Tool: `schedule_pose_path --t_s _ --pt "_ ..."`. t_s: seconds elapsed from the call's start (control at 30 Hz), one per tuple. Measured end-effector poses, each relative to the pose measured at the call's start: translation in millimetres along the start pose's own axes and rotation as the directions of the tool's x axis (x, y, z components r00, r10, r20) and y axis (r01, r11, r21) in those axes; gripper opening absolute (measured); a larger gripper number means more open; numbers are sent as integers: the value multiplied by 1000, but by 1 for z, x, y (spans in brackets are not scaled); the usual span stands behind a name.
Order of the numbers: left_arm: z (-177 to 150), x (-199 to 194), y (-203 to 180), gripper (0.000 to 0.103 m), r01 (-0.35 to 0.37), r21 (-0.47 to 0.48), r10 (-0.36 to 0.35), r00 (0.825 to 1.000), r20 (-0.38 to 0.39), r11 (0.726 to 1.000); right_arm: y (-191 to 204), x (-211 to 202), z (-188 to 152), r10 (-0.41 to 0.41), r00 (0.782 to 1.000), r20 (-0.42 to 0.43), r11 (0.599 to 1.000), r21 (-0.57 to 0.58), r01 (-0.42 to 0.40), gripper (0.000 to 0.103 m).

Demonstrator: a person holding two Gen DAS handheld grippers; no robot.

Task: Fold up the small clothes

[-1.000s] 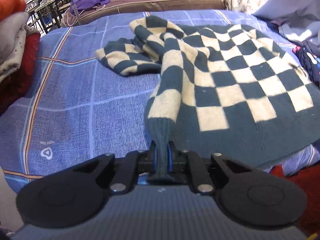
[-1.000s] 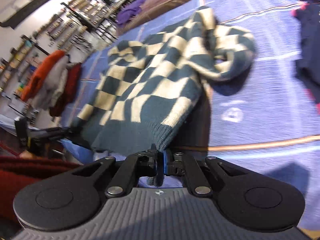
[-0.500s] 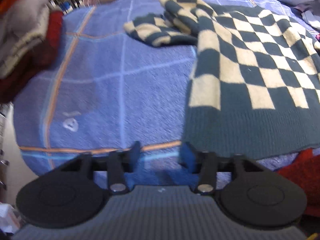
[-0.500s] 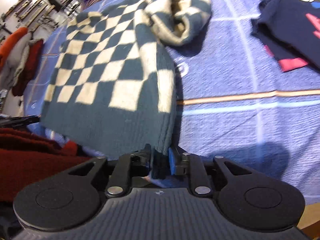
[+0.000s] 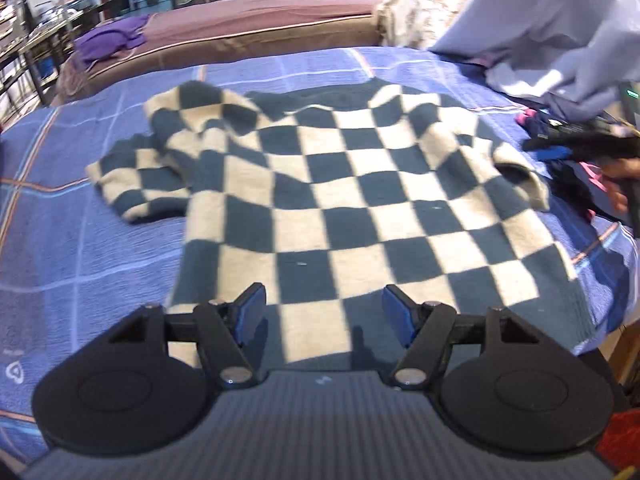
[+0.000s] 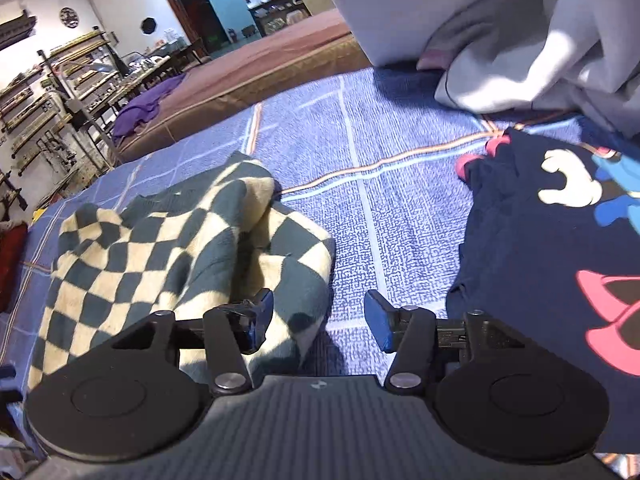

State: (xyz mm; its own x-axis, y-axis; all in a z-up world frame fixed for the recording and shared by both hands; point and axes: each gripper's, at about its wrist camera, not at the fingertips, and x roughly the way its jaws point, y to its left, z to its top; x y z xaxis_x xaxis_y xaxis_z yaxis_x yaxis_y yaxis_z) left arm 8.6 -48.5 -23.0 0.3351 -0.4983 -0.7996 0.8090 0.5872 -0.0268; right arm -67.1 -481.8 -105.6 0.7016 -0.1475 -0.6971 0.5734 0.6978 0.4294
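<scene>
A dark-teal-and-cream checkerboard knitted sweater (image 5: 340, 208) lies spread face-up across a blue plaid bedspread (image 5: 80, 248), its hem toward the near edge and one sleeve bunched at the left. On the bedspread to the sweater's right, apart from it, lies a navy cartoon-print garment (image 6: 552, 248), with a heap of pale grey cloth (image 6: 520, 40) behind it. The left gripper (image 5: 323, 314) hovers above the sweater's hem, its blue-padded jaws having just been opening and now well apart, with nothing pressed between them. The right gripper (image 6: 319, 318) hangs over the sweater's right-hand sleeve and the bare bedspread beside it, jaws likewise having just been opening, now spread wide and gripping nothing.
</scene>
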Motion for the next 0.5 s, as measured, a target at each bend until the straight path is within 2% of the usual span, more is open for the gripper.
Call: schedule_pose_path --t_s 0.07,0.13,0.17,0.2,0.23,0.27,0.33,0.43,0.5 --pt "-4 1 -8 70 -2 16 2 1000 3 1000 6 20 3 28 999 -23 1000 -12 -29 86" --pt "-7 8 -8 74 -10 19 10 1000 -7 1000 14 40 0 2 997 -71 1000 -29 -4 89" --pt "-6 13 -8 74 -17 20 17 1000 -17 1000 18 41 -3 -5 998 -65 1000 -25 4 87" --pt "-5 20 -7 74 -18 20 18 1000 -26 1000 22 42 -5 12 999 -50 999 -33 -14 77" --pt "-3 25 -6 74 -8 21 9 1000 -30 1000 24 42 -5 44 998 -52 998 -42 -46 36" --pt "-2 30 -7 74 -2 22 2 1000 -31 1000 24 41 -5 78 996 -48 996 -32 -80 24" --pt "2 43 -12 74 5 45 -2 999 -46 999 20 29 -4 90 996 -13 996 -3 -90 22" --pt "5 58 -25 74 12 80 -6 998 -68 997 9 -5 7 15 994 104 999 -41 -11 21" --pt "5 64 -34 74 25 106 -17 997 -75 994 -8 -33 22 -36 981 191 999 -26 42 21"
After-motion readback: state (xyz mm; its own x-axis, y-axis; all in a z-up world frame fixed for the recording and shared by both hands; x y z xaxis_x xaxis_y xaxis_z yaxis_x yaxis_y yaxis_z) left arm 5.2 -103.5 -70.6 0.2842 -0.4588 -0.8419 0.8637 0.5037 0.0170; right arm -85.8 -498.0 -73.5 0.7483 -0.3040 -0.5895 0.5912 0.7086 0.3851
